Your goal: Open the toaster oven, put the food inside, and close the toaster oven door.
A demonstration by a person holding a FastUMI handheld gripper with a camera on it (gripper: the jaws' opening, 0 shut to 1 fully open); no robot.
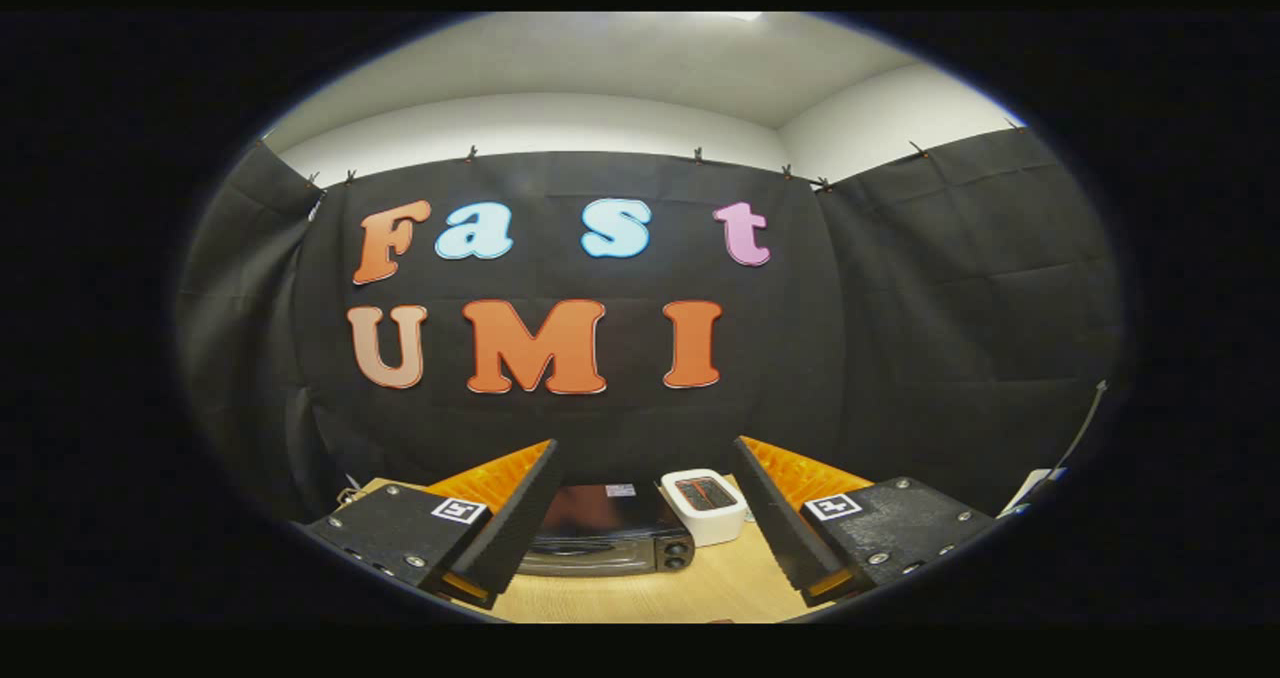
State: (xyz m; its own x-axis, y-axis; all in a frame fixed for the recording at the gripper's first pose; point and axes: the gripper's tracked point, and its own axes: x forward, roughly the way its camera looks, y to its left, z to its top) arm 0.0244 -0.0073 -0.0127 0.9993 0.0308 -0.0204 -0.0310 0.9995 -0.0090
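Gripper (645, 518) with two wedge-shaped fingers spread apart, ridged inner faces, square black-and-white marker tag on each block, silver screws, possibly four apiece

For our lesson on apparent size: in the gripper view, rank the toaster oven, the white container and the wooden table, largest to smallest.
1. Wooden table
2. Toaster oven
3. White container

The open jaws hide part of the table and oven.

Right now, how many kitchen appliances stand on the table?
2: the toaster oven beyond the open gripper, door closed, and a white toaster beside it. The fingers may hide others.
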